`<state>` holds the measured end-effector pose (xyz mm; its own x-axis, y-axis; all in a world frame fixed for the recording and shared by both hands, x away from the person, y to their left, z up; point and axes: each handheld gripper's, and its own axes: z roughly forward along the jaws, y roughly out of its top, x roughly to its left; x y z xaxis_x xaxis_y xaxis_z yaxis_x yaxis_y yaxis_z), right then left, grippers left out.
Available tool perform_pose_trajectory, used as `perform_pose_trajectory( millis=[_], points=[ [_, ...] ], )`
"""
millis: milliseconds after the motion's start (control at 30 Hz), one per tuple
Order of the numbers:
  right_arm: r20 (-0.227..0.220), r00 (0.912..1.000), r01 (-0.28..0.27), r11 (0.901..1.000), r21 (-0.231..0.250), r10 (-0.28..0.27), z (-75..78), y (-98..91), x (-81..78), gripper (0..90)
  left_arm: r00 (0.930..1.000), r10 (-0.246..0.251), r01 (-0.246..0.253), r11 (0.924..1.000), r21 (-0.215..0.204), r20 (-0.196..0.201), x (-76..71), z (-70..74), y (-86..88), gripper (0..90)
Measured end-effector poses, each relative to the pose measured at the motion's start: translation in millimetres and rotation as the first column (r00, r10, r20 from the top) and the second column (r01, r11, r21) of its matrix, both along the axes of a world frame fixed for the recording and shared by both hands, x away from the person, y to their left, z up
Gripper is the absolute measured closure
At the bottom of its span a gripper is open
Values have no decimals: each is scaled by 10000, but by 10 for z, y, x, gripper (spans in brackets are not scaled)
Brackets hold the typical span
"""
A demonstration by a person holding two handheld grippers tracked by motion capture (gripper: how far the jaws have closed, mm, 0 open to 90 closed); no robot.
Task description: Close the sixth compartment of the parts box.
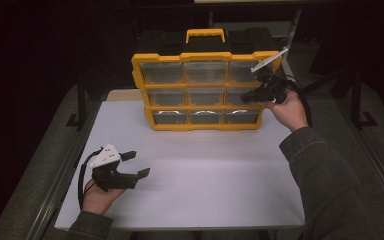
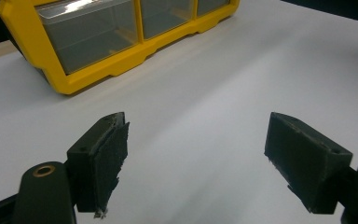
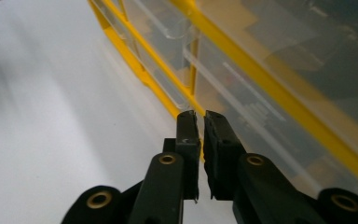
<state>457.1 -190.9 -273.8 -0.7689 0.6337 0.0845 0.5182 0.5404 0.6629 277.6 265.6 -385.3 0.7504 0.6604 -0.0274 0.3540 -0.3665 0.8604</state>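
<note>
The thing at the centre is a yellow organiser case (image 1: 205, 92) of hard plastic, standing upright near the far edge of the white table (image 1: 205, 185). Its front is a grid of three rows and three columns of clear plastic drawers, each with glossy, slightly reflecting walls. On top it has a yellow carry handle (image 1: 205, 34) and a black back part. From these views I cannot tell what lies inside the drawers; they look mostly transparent and grey.

The right gripper (image 1: 250, 96) is at the right side of the case, at the height of the middle row, just in front of the middle right drawer (image 1: 240, 95). In the right gripper view its two black jaws stand almost together, with only a thin gap between the rough pads (image 3: 221, 140). The tips are at the clear lip of a drawer, but whether the lip is pinched between them I cannot tell. A grey three-cornered plate and a black cable belong to this gripper, and a hand in a dark green sleeve (image 1: 325, 175) holds it.

The left gripper (image 1: 137, 164) is well apart from the case, low over the near left part of the table. Its jaws are wide apart, with nothing between them, and the pads (image 2: 109, 158) look worn and frayed at the edges.

The table surface is smooth, matte and bare, and the surroundings are dark
</note>
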Motion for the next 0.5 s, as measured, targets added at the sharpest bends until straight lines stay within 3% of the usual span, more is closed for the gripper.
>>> perform_pose_trajectory(
  millis=[300,500],
  points=[
    [-249,9995,-188,9992,346,197,-121,-24,-76,743,10000,-3,2,9999,-116,-31,-2,-12,-31,207],
    [-105,9995,-289,9977,616,296,-192,-35,-133,697,10000,-8,8,10000,-83,-27,-5,-21,-42,208]
  ],
)
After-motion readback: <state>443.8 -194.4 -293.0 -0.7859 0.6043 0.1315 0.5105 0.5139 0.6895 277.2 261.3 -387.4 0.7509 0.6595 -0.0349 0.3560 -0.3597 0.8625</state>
